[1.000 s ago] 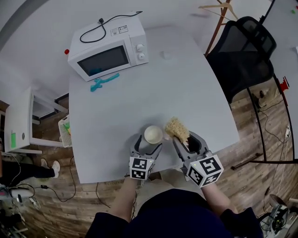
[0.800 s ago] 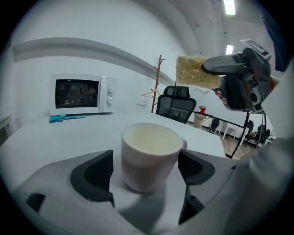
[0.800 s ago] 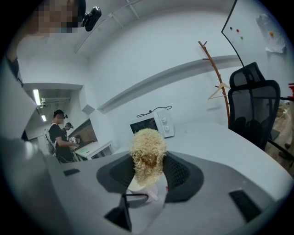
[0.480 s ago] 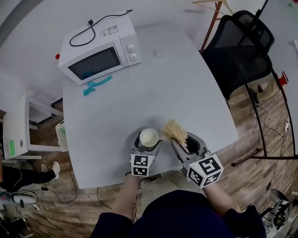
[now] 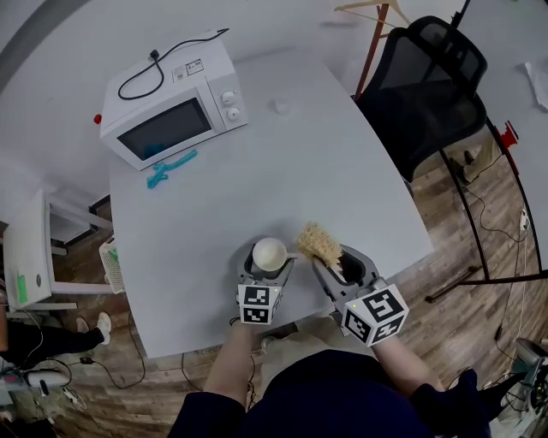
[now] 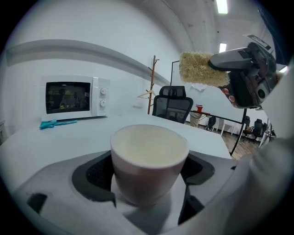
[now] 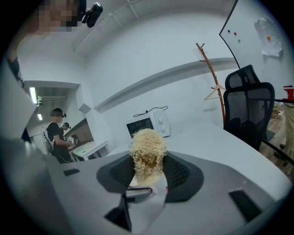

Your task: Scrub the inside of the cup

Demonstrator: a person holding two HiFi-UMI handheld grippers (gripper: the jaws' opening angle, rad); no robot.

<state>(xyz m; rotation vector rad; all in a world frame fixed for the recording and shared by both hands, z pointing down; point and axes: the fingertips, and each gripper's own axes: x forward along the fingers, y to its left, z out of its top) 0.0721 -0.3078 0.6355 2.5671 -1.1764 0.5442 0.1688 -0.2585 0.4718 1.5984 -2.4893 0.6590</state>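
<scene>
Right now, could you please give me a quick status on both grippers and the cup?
Left gripper shut on cup. Right gripper shut on scrubber, beside the cup, not inside. Nothing between them.

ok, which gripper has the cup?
The left gripper: it is closed on the white cup. The right gripper holds a tan fibrous scrubber instead.

This looks like an office or lab workroom. A large white surface (image 5: 257,197) carries a white microwave (image 5: 167,107) with its cord coiled on top. A black mesh office chair (image 5: 424,94) and a wooden coat stand (image 5: 370,43) stand at its far corner. Cables trail over the wood-plank floor (image 5: 479,214), strip lights (image 6: 222,6) run along the ceiling, and a person (image 7: 59,135) stands at another desk against plain white walls.
</scene>
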